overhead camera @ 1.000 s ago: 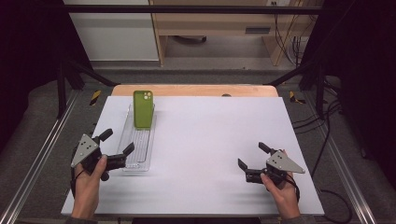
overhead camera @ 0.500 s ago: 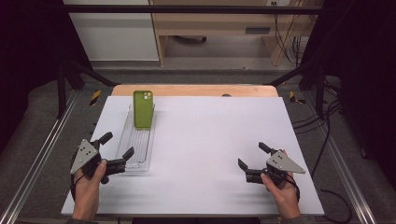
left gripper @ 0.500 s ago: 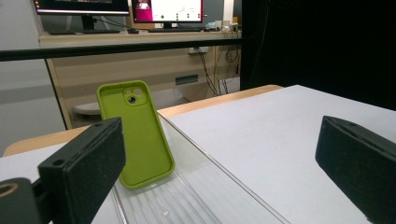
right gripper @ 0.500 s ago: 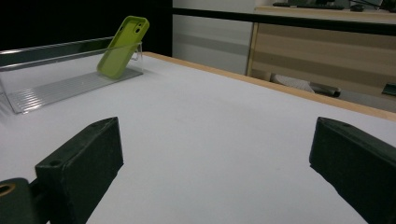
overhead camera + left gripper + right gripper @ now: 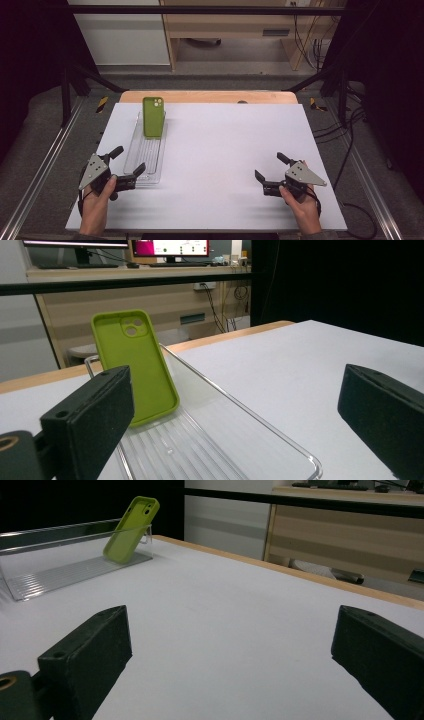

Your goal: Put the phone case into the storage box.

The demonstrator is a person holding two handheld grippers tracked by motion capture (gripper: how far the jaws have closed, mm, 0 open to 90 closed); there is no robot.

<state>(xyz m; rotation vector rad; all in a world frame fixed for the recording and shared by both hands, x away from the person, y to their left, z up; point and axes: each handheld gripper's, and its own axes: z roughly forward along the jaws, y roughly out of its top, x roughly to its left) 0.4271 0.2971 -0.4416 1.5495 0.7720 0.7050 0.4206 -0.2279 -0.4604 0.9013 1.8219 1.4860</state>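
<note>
Leaning unbranded green phone case (image 5: 153, 116) in clear tray (image 5: 141, 165), left gripper (image 5: 128, 161) near.

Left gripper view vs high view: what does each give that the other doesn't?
Left gripper view: monitors on the desk behind, and the ribbed floor of the clear tray up close. High view: both hands, with the left gripper and right gripper open at opposite sides of the white table. Both: the green phone case leaning at the tray's far end.
</note>
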